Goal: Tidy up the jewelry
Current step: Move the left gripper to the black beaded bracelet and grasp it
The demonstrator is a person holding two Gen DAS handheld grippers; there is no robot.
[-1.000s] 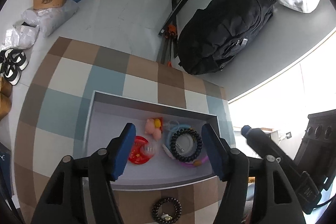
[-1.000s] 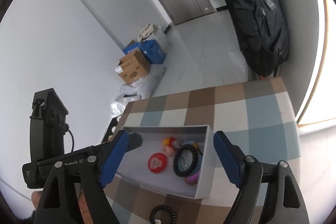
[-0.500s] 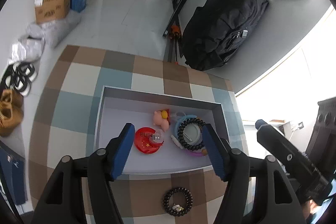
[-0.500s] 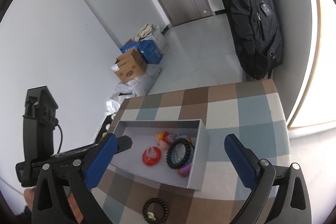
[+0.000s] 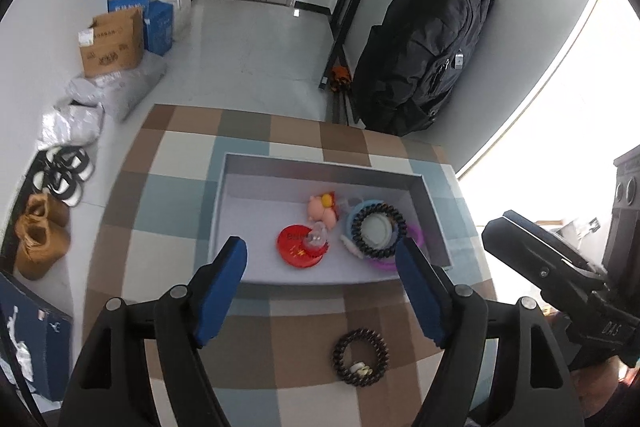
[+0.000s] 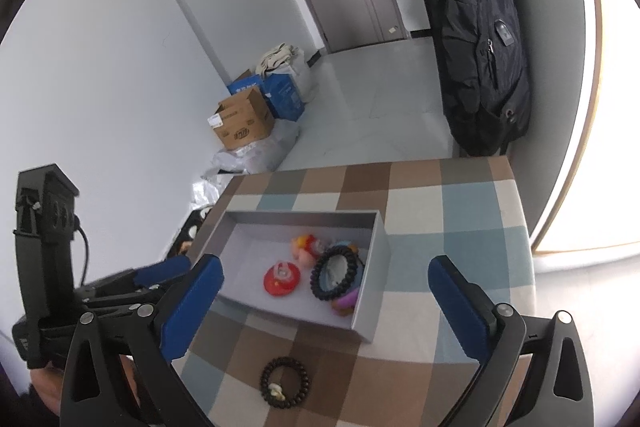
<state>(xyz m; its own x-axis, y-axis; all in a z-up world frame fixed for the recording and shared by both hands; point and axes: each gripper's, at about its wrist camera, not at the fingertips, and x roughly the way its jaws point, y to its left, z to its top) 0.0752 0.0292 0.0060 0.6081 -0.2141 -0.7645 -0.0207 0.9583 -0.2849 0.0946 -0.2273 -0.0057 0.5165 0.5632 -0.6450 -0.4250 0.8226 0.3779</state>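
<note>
Both claws hang above the checked worktop [image 5: 192, 195] with nothing in them. The left claw [image 5: 320, 281] has just been opening, its blue pads parted and only air between them; the right claw [image 6: 324, 291] stands spread as wide as it goes, also empty.

The grey box [image 5: 320, 169] already holds part of the jewelry: a red disc [image 5: 298, 247] with a small clear piece on top, a pink charm [image 5: 322, 209] at its 1 o'clock, and a dark bead ring [image 5: 378, 231] at the disc's 3 o'clock, lying over a pale blue hoop with something purple under its near edge. What the clear piece is, the fisheye blur does not let me say.

One bracelet [image 5: 360, 357] of dark beads with a pale charm lies outside, on the worktop at the box's 6 o'clock, just beside the near wall. In the right view the same bracelet [image 6: 285, 381] sits low and centre, between the two claws.

So the step in hand looks like the gap between placements: a free claw getting ready for the last loose piece. The next move would call for lowering one claw over the bracelet, straddling one side of the bead loop, pinching flat against the cloth, then lifting it over the near wall into the bare floor at the box's 9 o'clock end.
</note>
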